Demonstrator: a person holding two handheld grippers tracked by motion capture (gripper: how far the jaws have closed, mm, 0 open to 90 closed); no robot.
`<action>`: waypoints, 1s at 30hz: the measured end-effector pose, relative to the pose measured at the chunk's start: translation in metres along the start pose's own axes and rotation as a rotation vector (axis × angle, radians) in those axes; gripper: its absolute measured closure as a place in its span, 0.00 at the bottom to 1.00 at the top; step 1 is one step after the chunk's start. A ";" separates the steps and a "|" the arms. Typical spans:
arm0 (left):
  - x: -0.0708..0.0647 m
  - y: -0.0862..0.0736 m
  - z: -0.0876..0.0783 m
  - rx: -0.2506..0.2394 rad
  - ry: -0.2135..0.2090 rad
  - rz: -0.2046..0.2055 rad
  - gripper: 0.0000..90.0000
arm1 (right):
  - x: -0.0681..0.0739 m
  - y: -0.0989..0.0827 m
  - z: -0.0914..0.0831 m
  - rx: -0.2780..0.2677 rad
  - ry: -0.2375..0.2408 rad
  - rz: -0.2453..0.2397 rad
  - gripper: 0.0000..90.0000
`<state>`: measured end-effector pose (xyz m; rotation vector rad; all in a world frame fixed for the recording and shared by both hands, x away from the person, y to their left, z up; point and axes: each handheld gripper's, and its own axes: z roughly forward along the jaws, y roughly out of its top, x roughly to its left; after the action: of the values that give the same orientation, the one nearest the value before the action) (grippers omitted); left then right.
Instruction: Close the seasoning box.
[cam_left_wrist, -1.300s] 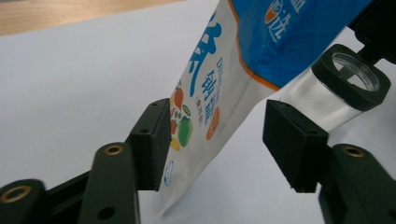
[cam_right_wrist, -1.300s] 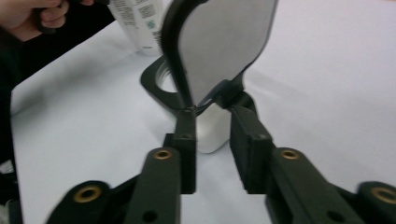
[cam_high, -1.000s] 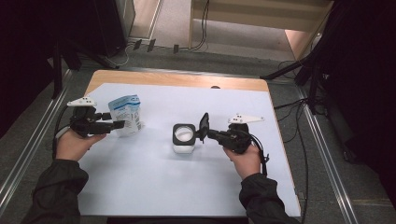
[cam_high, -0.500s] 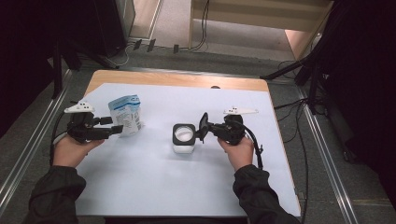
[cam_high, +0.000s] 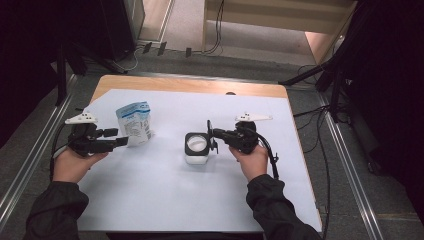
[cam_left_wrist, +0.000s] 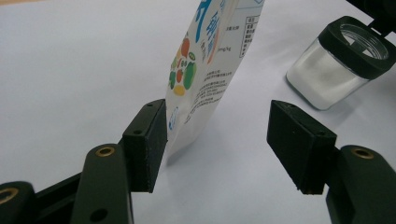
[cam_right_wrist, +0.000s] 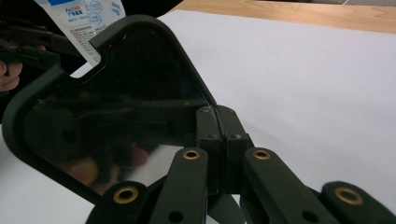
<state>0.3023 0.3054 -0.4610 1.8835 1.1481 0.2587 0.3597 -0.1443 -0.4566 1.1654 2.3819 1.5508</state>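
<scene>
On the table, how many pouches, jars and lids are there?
Pouches: 1, the printed pouch standing up
Jars: 1, the glass jar of white powder
Lids: 1, the black lid pinched in the right gripper
Total: 3

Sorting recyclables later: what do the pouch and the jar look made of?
The pouch looks like glossy printed plastic film, thin and creased. The jar seems clear glass or hard plastic, its white contents showing through, with a matte black plastic collar.
</scene>
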 end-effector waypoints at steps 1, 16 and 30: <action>0.000 -0.001 0.000 -0.003 0.004 -0.007 0.44 | 0.000 0.000 0.000 -0.002 0.003 -0.002 1.00; 0.000 -0.001 0.000 0.010 -0.009 -0.002 0.43 | 0.009 0.001 0.006 0.014 0.027 -0.039 0.98; 0.001 0.002 0.005 0.011 -0.017 0.010 0.42 | -0.009 0.001 -0.015 -0.041 -0.025 -0.035 0.59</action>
<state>0.3071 0.3031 -0.4627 1.8980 1.1310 0.2425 0.3600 -0.1613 -0.4516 1.1228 2.3307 1.5576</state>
